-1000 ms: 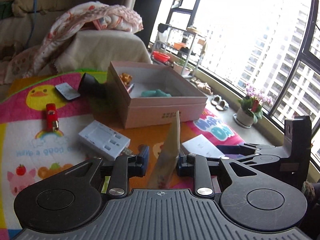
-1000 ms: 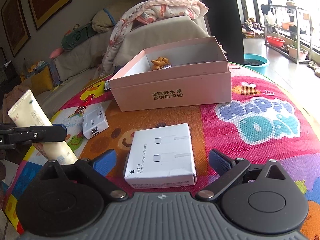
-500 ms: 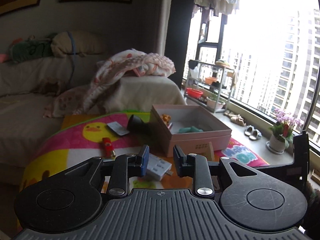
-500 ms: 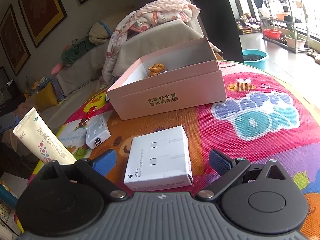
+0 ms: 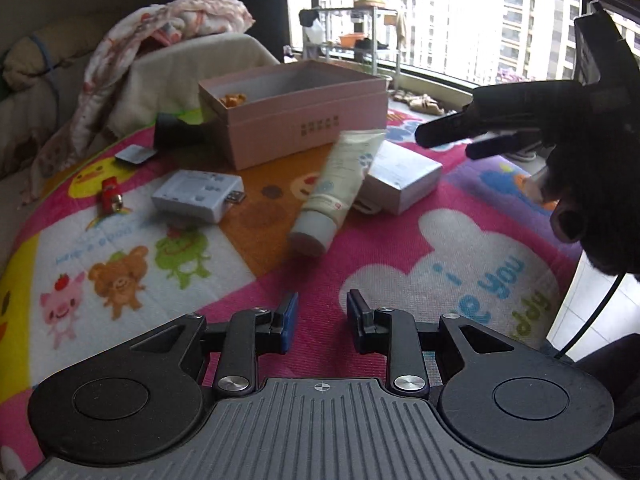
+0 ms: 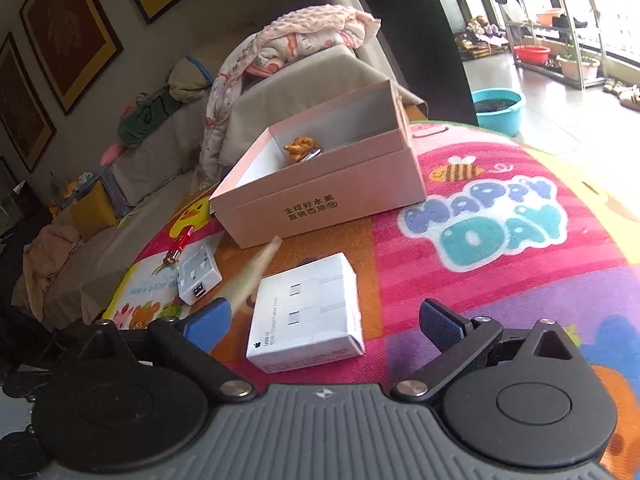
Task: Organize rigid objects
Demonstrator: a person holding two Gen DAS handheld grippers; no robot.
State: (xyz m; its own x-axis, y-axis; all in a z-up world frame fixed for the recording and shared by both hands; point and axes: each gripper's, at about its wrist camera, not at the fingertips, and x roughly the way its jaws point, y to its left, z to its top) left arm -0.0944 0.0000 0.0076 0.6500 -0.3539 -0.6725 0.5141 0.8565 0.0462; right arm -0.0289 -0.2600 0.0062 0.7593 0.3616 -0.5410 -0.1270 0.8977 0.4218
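Note:
A cream tube (image 5: pixel 338 188) lies on the colourful mat, its flat end leaning on a white cable box (image 5: pixel 400 178); it shows blurred in the right wrist view (image 6: pixel 252 276). My left gripper (image 5: pixel 318 322) is open and empty, well short of the tube. My right gripper (image 6: pixel 324 322) is open around the near end of the white cable box (image 6: pixel 306 312), not touching it. It shows from the side in the left wrist view (image 5: pixel 460 140). An open pink box (image 5: pixel 296 110) (image 6: pixel 320 196) holds an orange figurine (image 6: pixel 300 146).
A white adapter (image 5: pixel 196 196) (image 6: pixel 198 272), a red lighter (image 5: pixel 110 196), a small grey packet (image 5: pixel 134 155) and a black object (image 5: pixel 176 132) lie on the mat left of the pink box. A sofa with a blanket (image 5: pixel 160 52) stands behind.
The tube has left my left gripper and now lies on the mat against the cable box. My left gripper has opened and pulled back. The right gripper stays open over the cable box.

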